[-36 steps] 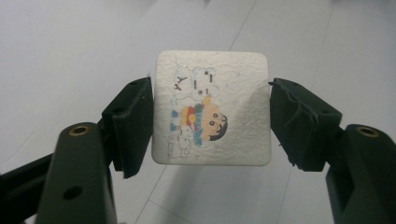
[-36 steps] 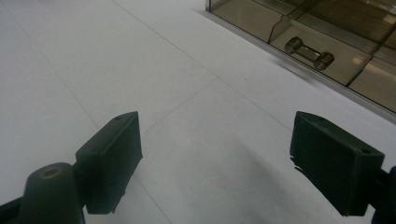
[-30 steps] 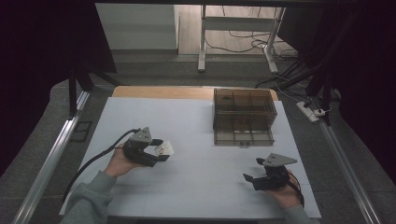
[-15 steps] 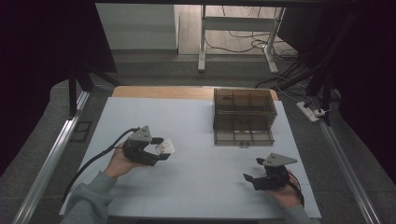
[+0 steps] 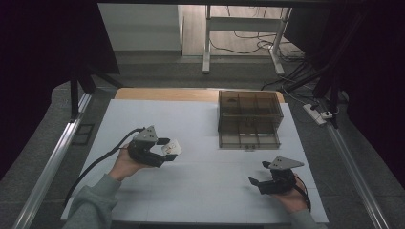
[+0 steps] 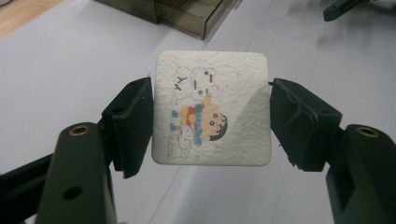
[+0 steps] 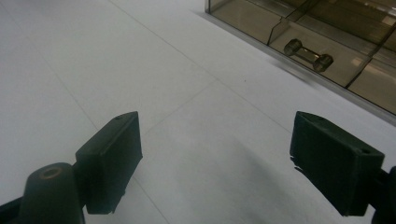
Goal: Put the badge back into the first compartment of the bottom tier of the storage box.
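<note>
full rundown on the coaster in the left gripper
The coaster is an off-white square with rounded corners and a matte, speckled surface, printed with a cartoon child and a snowman. The left gripper holds it by two opposite edges, jaws closed on them, printed face to its camera, above the white table, left of the drawer box.

The drawer box (image 5: 249,118) sits at the table's (image 5: 200,119) far right, beyond both grippers

Right hand-held gripper (image 7: 212,163): jaws wide apart, nothing between.
White table (image 7: 140,70) below; smoky transparent drawer box (image 7: 327,32) with bar handle (image 7: 308,53) upper right.
</note>
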